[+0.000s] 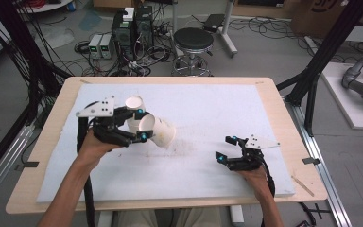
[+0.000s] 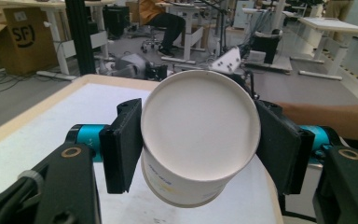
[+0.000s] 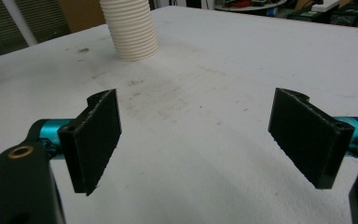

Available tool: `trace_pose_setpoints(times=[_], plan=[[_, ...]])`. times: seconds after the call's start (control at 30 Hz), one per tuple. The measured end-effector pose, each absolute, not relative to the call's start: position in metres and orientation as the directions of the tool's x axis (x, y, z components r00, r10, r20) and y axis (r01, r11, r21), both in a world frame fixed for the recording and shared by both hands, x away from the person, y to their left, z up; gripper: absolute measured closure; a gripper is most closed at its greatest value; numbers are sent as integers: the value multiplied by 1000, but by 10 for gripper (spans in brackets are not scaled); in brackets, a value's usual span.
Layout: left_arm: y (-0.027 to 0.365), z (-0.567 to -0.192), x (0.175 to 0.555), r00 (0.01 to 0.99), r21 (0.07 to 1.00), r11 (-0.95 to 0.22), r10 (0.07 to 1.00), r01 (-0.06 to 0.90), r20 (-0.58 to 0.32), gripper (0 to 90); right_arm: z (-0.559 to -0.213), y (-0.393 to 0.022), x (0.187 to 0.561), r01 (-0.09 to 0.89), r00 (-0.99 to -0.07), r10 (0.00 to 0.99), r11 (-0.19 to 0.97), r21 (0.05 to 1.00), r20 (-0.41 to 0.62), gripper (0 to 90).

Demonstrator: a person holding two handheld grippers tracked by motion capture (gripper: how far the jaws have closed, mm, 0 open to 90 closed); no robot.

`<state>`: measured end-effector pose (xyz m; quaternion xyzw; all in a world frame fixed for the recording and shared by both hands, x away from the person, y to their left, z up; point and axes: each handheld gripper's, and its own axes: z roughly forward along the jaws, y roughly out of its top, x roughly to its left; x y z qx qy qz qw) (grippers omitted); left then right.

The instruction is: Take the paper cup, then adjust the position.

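A white paper cup point(image 1: 159, 131) point(image 2: 200, 135) is clamped between the pads of my left gripper point(image 1: 142, 125) point(image 2: 200, 140). It is tipped on its side, base toward the left gripper's camera and mouth toward the right of the table, low over the white sheet point(image 1: 203, 104). Just behind it stands a stack of white cups point(image 1: 134, 103) point(image 3: 129, 29). My right gripper point(image 1: 225, 148) point(image 3: 200, 140) rests at the sheet's front right, its jaws wide apart with nothing between them.
The white sheet lies on a wooden table point(image 1: 52, 142). Black frame posts point(image 1: 321, 56) flank the table. Beyond the far edge are a stool point(image 1: 194, 42) and computers with cables point(image 1: 132, 28). A thin stick point(image 1: 302, 185) lies at the front right.
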<state>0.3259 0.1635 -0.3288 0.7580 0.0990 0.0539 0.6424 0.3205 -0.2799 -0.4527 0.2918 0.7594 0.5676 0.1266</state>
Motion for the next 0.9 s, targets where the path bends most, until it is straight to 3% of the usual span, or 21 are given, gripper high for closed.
trace_pose_setpoints(times=[0.33, 0.9], plan=[[160, -368, 317, 974, 984, -135, 209, 114, -84, 356, -453, -280, 321, 296, -799, 587, 190, 936, 134, 175], [167, -373, 323, 971, 984, -129, 223, 122, -91, 356, -453, -282, 321, 303, -806, 571, 173, 937, 155, 174]])
